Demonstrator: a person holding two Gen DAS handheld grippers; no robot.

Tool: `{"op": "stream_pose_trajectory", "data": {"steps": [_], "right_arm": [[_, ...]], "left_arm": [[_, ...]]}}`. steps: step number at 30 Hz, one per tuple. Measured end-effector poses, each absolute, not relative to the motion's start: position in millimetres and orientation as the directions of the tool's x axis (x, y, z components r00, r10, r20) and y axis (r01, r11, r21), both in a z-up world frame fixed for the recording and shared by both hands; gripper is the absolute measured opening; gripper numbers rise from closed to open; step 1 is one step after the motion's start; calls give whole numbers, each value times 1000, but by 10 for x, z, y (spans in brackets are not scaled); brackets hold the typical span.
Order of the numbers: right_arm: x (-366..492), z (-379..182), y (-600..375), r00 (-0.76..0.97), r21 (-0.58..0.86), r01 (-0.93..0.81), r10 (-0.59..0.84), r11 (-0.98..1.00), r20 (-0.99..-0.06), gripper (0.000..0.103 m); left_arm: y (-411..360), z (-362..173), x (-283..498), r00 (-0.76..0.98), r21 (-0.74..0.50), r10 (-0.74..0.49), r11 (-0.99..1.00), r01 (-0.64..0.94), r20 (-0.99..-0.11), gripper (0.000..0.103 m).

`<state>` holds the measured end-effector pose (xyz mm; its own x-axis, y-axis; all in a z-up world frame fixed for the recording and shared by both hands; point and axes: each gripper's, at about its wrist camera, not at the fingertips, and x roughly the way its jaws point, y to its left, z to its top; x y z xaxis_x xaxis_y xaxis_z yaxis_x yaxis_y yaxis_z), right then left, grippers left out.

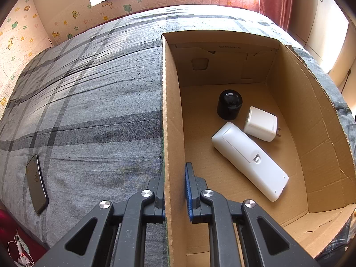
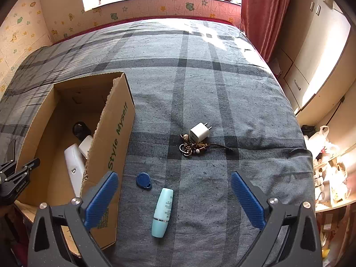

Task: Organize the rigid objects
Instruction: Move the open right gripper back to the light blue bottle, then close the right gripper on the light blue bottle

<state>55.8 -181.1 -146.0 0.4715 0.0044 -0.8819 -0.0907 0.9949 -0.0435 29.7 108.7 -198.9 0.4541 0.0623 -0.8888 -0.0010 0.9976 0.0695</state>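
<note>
An open cardboard box (image 1: 311, 133) stands on the grey plaid bed. My left gripper (image 1: 174, 173) is shut on the box's left wall, one finger outside and the blue pad inside. Inside lie a black cylinder (image 1: 229, 104), a white charger (image 1: 260, 123) and a long white device (image 1: 249, 160). My right gripper (image 2: 173, 174) is open above the bed, right of the box (image 2: 115, 138), with nothing held. Below it lie a teal bottle (image 2: 162, 212) and a blue key fob (image 2: 144, 180). Farther off are a white plug adapter (image 2: 199, 131) and a bunch of keys (image 2: 191, 148).
A dark phone (image 1: 36, 187) lies on the bed left of the box. A red curtain (image 2: 260, 17) and cupboards (image 2: 311, 55) stand beyond the bed's right edge, with cluttered shelves (image 2: 331, 178) lower right. White cables (image 1: 20, 251) lie on the floor at the left.
</note>
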Motion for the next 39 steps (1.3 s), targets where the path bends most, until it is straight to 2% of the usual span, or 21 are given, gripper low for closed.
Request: {"op": "stream_pose_trajectory", "data": {"steps": [17, 25, 30, 31, 32, 34, 39], "right_arm": [[505, -2267, -1880, 368, -36, -51, -14, 998, -930, 103], [469, -2464, -1813, 328, -35, -71, -10, 997, -945, 100], [464, -2503, -1766, 302, -31, -94, -2, 995, -953, 73], [461, -2512, -1761, 294, -17, -98, 13, 995, -956, 55], [454, -2518, -1750, 282, 6, -103, 35, 995, -959, 32], [445, -2509, -1731, 282, 7, -114, 40, 993, -959, 27], [401, -2468, -1681, 295, 0, -133, 40, 991, -955, 27]], "left_arm": [[1087, -1997, 297, 454, 73, 65, 997, -1, -889, 14], [1082, -1995, 291, 454, 74, 66, 997, -1, -889, 14], [1089, -1997, 286, 455, 72, 65, 997, -2, -888, 14], [1089, -2000, 287, 454, 73, 66, 997, -2, -888, 14], [1090, -1999, 289, 454, 73, 66, 997, -1, -888, 14], [1087, -1996, 292, 454, 74, 66, 997, 0, -889, 14], [1081, -1999, 291, 454, 74, 66, 997, 0, -888, 14]]}}
